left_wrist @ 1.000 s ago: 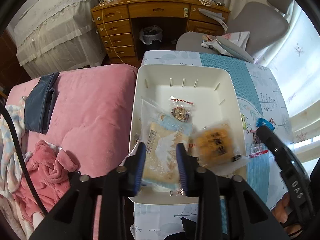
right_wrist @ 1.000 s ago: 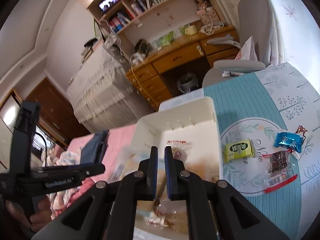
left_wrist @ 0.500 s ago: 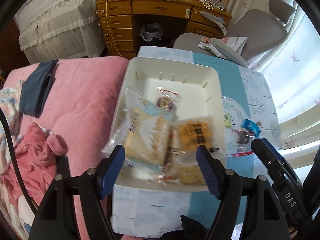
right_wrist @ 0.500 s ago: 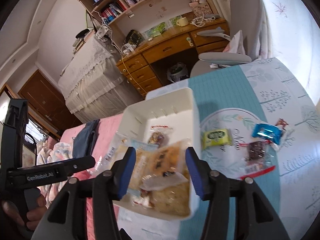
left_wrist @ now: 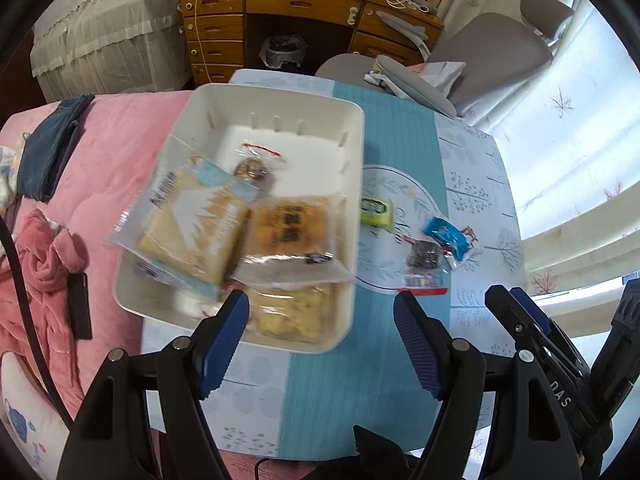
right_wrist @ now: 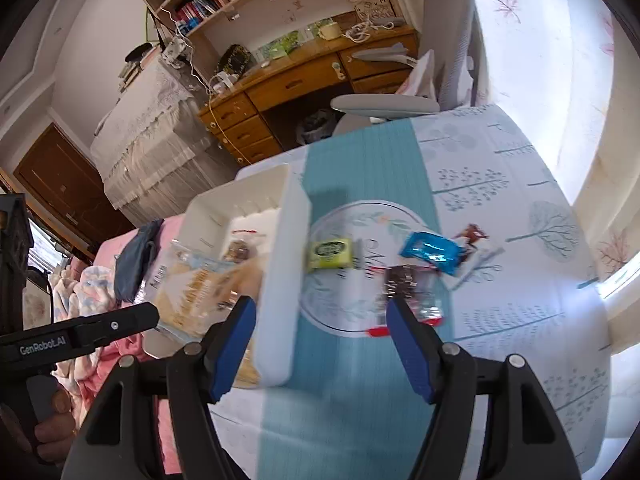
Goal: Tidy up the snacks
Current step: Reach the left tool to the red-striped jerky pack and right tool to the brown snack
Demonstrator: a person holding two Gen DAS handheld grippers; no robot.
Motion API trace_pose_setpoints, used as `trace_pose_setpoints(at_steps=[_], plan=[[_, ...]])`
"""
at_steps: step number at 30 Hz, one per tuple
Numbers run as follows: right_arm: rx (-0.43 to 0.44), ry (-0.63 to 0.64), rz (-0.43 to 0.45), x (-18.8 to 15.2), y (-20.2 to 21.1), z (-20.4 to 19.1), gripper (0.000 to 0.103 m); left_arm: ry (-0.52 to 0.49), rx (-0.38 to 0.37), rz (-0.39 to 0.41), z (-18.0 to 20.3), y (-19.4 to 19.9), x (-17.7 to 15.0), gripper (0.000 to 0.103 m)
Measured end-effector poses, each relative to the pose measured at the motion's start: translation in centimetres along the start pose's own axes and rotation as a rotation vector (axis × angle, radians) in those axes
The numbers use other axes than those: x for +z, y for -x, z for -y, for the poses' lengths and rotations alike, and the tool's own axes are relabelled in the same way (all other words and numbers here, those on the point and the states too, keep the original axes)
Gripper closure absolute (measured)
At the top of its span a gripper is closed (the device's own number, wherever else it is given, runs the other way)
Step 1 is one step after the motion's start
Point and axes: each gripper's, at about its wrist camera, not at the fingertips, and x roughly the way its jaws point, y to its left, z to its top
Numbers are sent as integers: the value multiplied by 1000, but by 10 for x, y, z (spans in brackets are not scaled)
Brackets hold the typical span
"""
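A white bin [left_wrist: 354, 184] stands on the table's left end. It holds a blue-and-white cracker pack [left_wrist: 192, 224], an orange snack pack [left_wrist: 292, 224], a small dark round snack [left_wrist: 250, 168] and a pale pack [left_wrist: 292, 312]. On the tablecloth to its right lie a green packet [left_wrist: 376, 212], a blue packet [left_wrist: 444, 234] and a dark snack in clear wrap [left_wrist: 424, 260]. My left gripper [left_wrist: 320, 304] is open and empty over the bin's near right corner. My right gripper [right_wrist: 320, 306] is opening with nothing between its jaws, between the bin [right_wrist: 286, 264] and the dark snack [right_wrist: 404, 280].
A pink bed cover [left_wrist: 100, 160] with folded jeans and a black phone [left_wrist: 78, 306] lies left of the table. A wooden desk [left_wrist: 300, 4] and a grey chair [left_wrist: 480, 56] stand beyond it. A bright window is at the right.
Both grippers have opened and let go of the packs, which now lie in the bin. Both have moved right, from over the bin toward the loose snacks.
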Motion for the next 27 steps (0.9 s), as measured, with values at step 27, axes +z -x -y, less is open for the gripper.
trace_pose_setpoints(at_steps=[27], plan=[[-214, 382, 9, 16, -55, 127, 34, 51, -44, -163, 138, -144, 1, 22]])
